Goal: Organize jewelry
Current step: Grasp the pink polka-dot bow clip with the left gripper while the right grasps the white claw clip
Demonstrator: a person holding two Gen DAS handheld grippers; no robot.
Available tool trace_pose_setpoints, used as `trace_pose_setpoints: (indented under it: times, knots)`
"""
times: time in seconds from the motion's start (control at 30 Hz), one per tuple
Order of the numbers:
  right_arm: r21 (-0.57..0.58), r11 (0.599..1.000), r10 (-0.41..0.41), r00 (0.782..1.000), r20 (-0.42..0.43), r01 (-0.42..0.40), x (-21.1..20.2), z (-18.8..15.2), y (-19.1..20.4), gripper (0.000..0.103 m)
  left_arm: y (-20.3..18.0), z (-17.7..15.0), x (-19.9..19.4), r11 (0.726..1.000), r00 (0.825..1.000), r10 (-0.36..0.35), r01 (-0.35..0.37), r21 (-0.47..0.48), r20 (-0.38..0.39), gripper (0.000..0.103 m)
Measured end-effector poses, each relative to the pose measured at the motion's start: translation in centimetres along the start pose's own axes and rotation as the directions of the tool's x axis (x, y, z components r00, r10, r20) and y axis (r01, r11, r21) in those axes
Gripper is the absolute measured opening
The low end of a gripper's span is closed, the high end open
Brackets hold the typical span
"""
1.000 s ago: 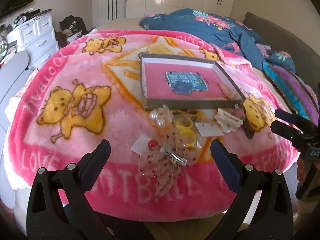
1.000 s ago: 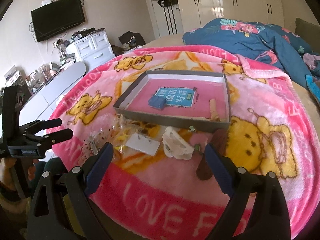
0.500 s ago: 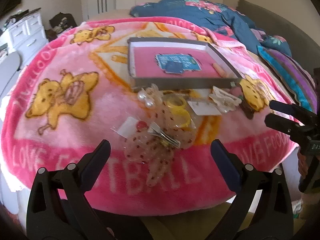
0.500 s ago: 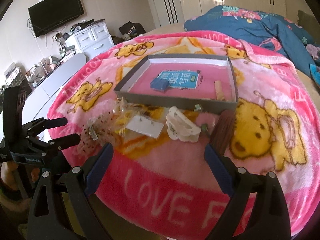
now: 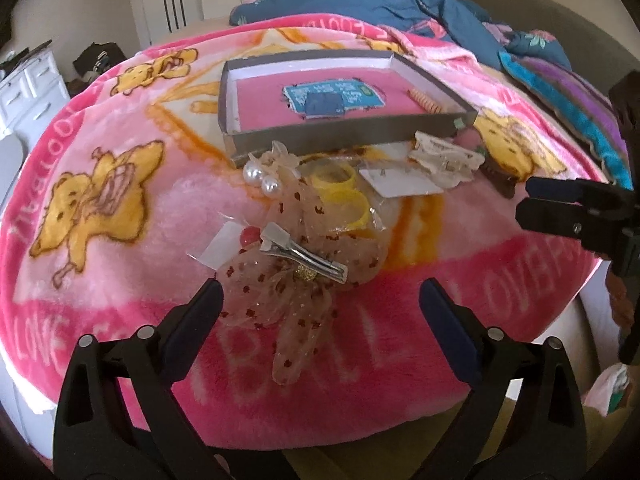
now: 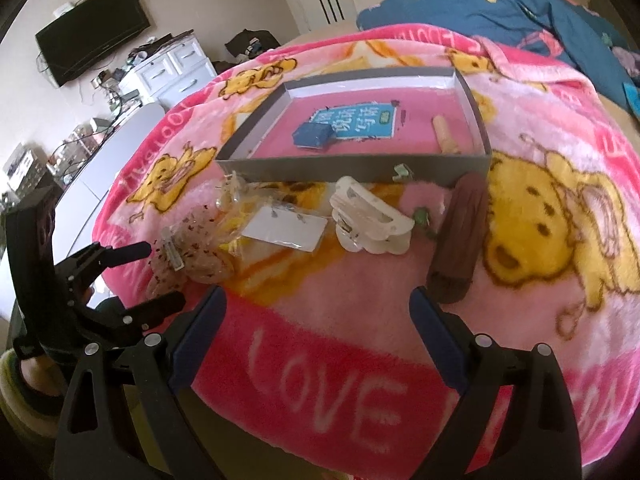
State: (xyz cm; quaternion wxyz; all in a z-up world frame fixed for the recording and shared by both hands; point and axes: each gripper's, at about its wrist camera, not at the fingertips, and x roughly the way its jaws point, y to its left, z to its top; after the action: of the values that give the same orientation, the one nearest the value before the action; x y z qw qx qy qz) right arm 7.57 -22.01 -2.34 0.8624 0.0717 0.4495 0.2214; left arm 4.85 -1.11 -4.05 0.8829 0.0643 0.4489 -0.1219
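Left wrist view, left to right: my left gripper (image 5: 320, 300), jaws wide but closing, nothing gripped yet, straddles the dotted mesh bow clip (image 5: 296, 276). Pearl clip (image 5: 260, 180), yellow rings (image 5: 340, 192), earring card (image 5: 400, 180), clear claw clip (image 5: 444, 156) lie before the grey tray (image 5: 344, 136). Right gripper (image 6: 318, 310) empty, spread over bare blanket (image 6: 320, 380). Risk: pads snag mesh or plush pile, dragging neighbours.
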Motion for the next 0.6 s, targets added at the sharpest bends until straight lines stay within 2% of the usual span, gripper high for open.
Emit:
trace_pose_setpoints:
  times: [0.17, 0.27, 0.33, 0.37, 0.4, 0.5, 0.6]
  knots:
    - [0.062, 0.998, 0.010, 1.000, -0.002, -0.010, 0.9, 0.5, -0.9, 0.092, 0.4, 0.1, 1.2, 1.000, 1.000, 0.025, -0.025, 0.004, -0.010, 0.070]
    - [0.102, 0.995, 0.008, 1.000, -0.003, -0.007, 1.6, 1.0, -1.4, 0.092, 0.6, 0.1, 1.6, 0.999, 0.999, 0.031, -0.031, 0.007, -0.016, 0.048]
    - [0.124, 0.992, 0.009, 1.000, -0.003, -0.008, 2.2, 1.3, -1.7, 0.092, 0.9, 0.2, 1.7, 1.000, 1.000, 0.024, -0.024, -0.005, -0.017, 0.038]
    - [0.136, 0.991, 0.007, 1.000, -0.007, -0.006, 2.5, 1.5, -1.8, 0.090, 1.1, 0.2, 1.6, 1.000, 1.000, 0.018, -0.019, -0.012, -0.011, 0.028]
    - [0.149, 0.989, 0.008, 1.000, -0.008, -0.007, 2.8, 1.7, -1.9, 0.089, 1.3, 0.2, 1.4, 1.000, 1.000, 0.006, -0.006, -0.023, -0.005, 0.023]
    - [0.176, 0.984, -0.010, 1.000, -0.007, 0.011, 3.5, 2.3, -2.3, 0.084, 1.9, 0.4, 1.0, 0.998, 1.000, -0.020, 0.021, -0.054, 0.011, 0.017]
    - [0.190, 0.981, -0.031, 0.999, -0.008, 0.032, 4.2, 2.7, -2.5, 0.079, 2.3, 0.5, 0.3, 0.996, 0.998, -0.041, 0.044, -0.076, 0.037, 0.015]
